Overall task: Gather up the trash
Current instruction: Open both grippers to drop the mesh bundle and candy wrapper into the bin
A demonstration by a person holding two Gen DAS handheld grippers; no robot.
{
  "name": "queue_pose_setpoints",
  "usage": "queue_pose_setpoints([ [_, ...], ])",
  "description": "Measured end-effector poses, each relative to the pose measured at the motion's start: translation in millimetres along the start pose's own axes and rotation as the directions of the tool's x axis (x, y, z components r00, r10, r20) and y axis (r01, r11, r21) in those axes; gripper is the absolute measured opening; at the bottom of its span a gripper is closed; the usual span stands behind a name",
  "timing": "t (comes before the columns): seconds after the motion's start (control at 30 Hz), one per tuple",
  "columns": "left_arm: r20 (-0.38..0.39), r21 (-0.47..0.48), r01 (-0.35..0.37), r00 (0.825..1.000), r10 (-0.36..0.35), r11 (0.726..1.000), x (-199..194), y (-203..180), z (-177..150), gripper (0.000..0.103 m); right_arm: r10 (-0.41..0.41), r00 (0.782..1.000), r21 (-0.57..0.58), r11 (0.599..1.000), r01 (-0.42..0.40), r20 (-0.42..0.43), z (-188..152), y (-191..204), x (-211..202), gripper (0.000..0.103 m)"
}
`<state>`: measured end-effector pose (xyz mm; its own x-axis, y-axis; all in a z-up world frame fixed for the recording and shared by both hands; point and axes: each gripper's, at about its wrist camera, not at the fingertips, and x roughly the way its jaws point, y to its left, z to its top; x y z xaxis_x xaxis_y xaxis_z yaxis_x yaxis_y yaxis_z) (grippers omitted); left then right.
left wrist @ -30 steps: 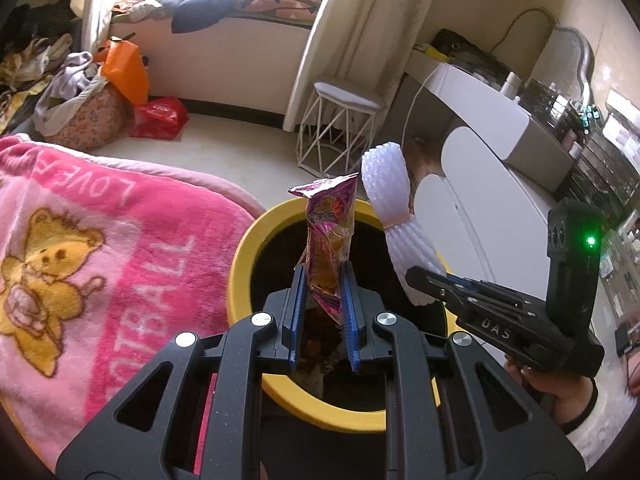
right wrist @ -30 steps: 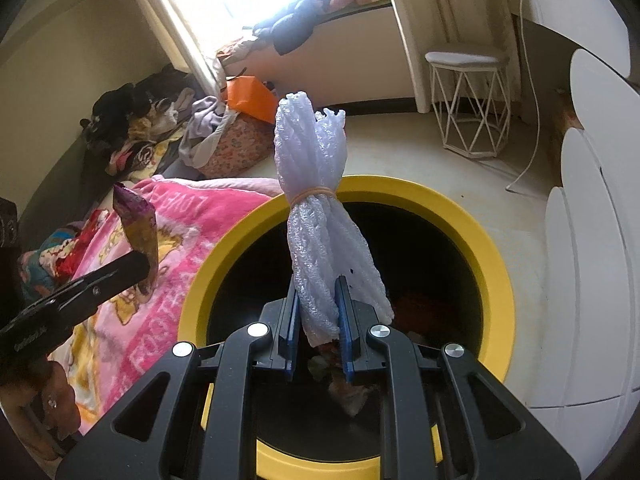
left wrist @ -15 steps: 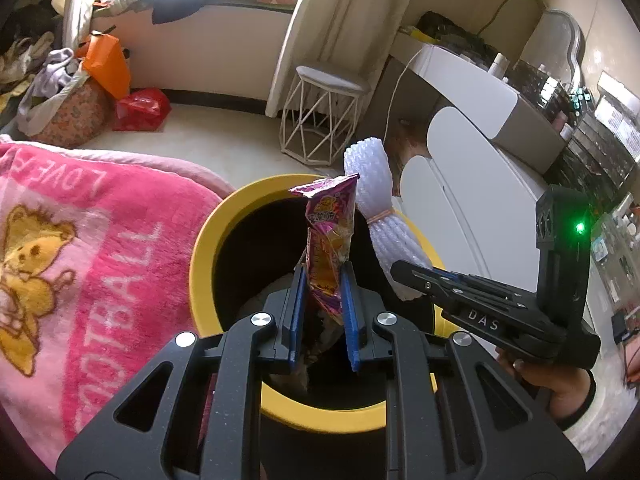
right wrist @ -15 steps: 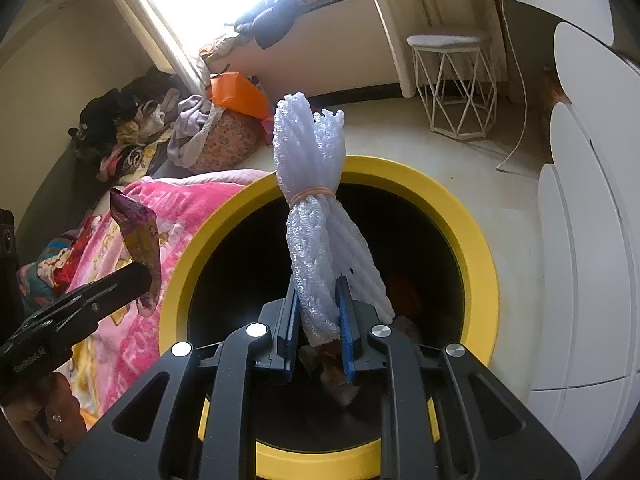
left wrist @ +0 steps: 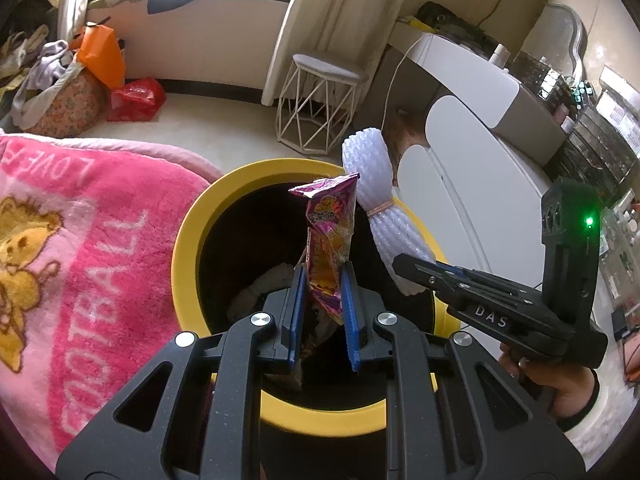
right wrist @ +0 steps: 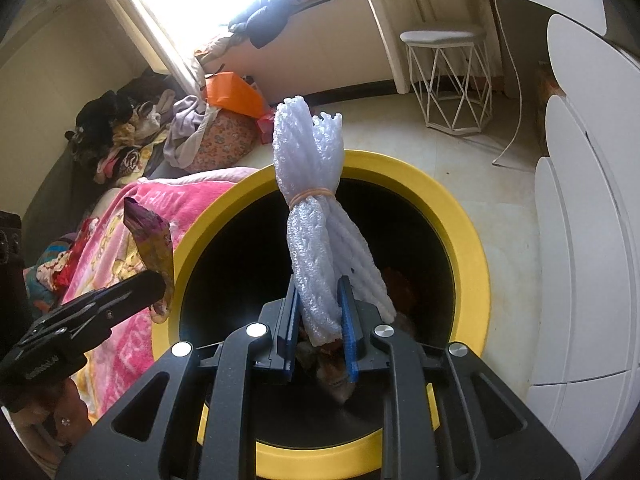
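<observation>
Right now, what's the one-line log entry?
left gripper: shut on snack wrapper | right gripper: shut on foam bundle | both over yellow bin

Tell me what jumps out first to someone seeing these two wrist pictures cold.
The round black bin with a bright yellow rim fills the middle of both views, some rubbish already at its bottom. Over its mouth, the right tongs pinch a white foam-net bundle tied with a rubber band, and the left tongs pinch a purple snack wrapper upright. To the left lies a pink fleece blanket printed with a bear.
</observation>
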<state>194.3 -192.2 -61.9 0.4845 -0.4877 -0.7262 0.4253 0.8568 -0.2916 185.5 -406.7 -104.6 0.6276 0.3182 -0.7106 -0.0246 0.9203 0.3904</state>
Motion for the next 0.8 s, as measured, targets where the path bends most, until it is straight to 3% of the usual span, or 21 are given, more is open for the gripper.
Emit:
queue_pose_setpoints([
  [0.37,-0.012,-0.008,0.002,1.0,-0.002,1.0,11.2,0.9,3.5,0.016,-0.021,1.0,0.014,1.0,0.021,0.01,-2.5,-1.2,-2.5,0.024],
  [0.8,0.009,-0.033,-0.016,1.0,0.016,0.999,5.3,6.0,4.2,0.055,-0.056,0.998,0.018,0.998,0.056,0.031,-6.7,-5.3,-13.1,0.042],
])
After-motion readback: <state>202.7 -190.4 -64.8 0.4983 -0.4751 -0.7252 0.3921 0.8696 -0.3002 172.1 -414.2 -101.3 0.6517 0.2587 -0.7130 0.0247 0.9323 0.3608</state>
